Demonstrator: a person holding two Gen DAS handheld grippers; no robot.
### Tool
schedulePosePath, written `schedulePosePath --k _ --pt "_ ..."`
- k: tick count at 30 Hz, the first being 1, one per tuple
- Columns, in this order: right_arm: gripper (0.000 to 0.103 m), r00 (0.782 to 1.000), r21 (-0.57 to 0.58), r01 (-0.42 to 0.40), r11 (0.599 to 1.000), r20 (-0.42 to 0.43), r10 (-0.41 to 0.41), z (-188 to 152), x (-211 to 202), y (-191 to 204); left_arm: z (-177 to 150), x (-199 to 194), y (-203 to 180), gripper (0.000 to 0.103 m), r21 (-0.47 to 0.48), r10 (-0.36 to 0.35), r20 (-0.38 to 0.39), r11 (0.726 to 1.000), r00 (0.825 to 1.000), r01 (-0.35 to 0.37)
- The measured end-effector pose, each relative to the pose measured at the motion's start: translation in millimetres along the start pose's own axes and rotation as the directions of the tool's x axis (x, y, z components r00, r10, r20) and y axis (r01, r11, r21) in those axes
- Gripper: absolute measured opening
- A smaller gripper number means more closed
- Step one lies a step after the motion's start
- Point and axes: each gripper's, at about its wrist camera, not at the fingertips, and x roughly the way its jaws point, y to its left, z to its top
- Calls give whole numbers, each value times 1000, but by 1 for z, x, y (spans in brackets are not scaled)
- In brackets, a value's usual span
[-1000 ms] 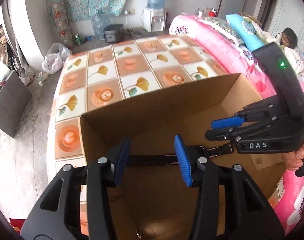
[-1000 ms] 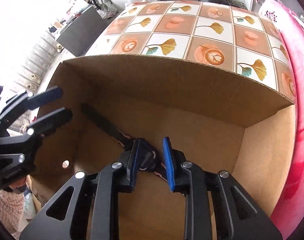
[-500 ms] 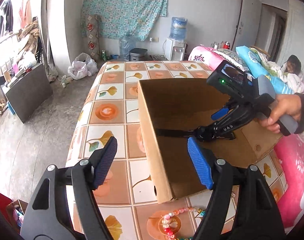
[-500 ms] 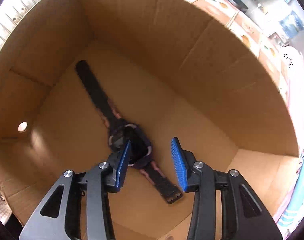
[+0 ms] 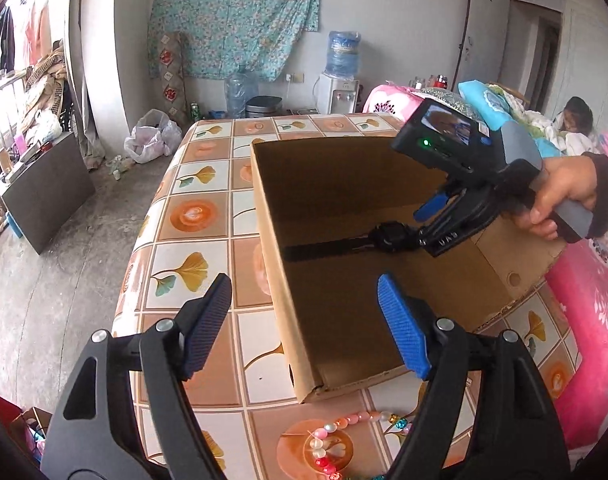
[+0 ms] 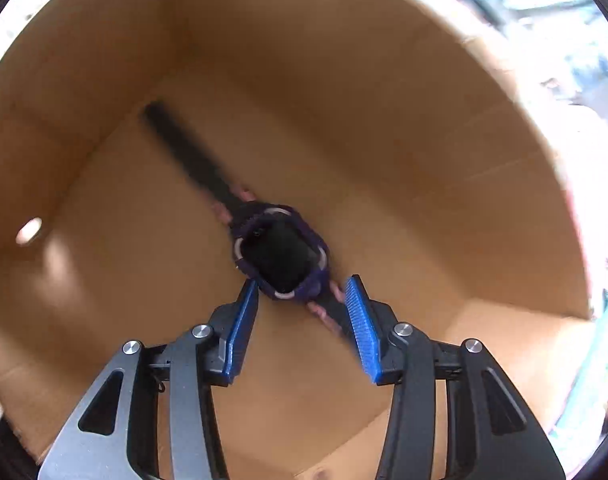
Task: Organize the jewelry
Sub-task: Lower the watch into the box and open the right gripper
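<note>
Right gripper is opening, its blue pads clear of the black square-faced wristwatch lying flat on the brown cardboard box floor, so lifting out carelessly could snag that strap, imo.

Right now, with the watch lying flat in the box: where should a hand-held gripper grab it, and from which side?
Grip the watch by its case, coming straight down from above through the open top of the cardboard box. It lies flat, face up, on the box floor with the strap stretched out, so the blocky case is likely the firmest hold. Close the fingers across the case's two strap-free sides.
</note>
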Motion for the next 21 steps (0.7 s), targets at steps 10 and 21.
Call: schedulePosePath --k 10,21 --pt "44 998 184 -50 982 53 41 15 -3 -25 0 5 -3 72 3 -5 -9 1000 1000 5" --pt "44 996 237 -93 967 20 91 25 2 -13 1 12 -6 72 2 1 -28 1000 1000 -1"
